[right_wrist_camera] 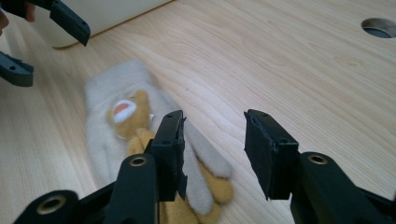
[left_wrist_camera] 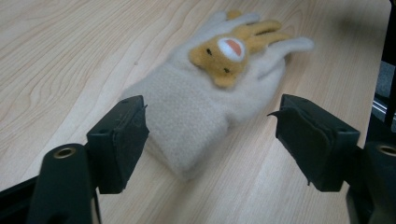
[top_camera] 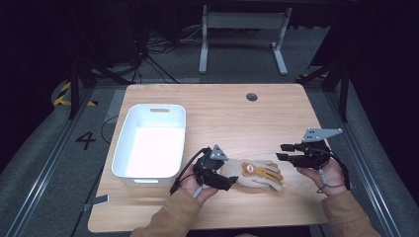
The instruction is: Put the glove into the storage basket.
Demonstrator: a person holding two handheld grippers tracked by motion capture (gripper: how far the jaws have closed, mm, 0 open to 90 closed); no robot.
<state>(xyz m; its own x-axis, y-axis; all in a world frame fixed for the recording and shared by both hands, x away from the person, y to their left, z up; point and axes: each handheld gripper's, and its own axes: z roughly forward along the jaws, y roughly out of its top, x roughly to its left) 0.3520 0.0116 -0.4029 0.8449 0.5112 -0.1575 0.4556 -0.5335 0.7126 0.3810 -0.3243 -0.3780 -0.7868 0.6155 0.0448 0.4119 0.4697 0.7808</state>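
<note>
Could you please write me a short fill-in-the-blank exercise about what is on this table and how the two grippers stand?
1. The cream glove lies on the wooden table with an orange ____ face sewn on it.
2. The white bin stands to the ____ of the glove in the high view.
3. The left gripper has its jaws ____ on either side of the glove's cuff.
4. The right gripper holds ____.

Missing words: animal; left; open; nothing

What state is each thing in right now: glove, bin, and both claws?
Glove: flat on the table, cuff toward the left claw, not gripped.
White bin: upright, looks empty.
Left claw: open, jaws straddling the glove's cuff.
Right claw: open, above the glove's fingertips.
Table: round hole near the far edge.
</note>
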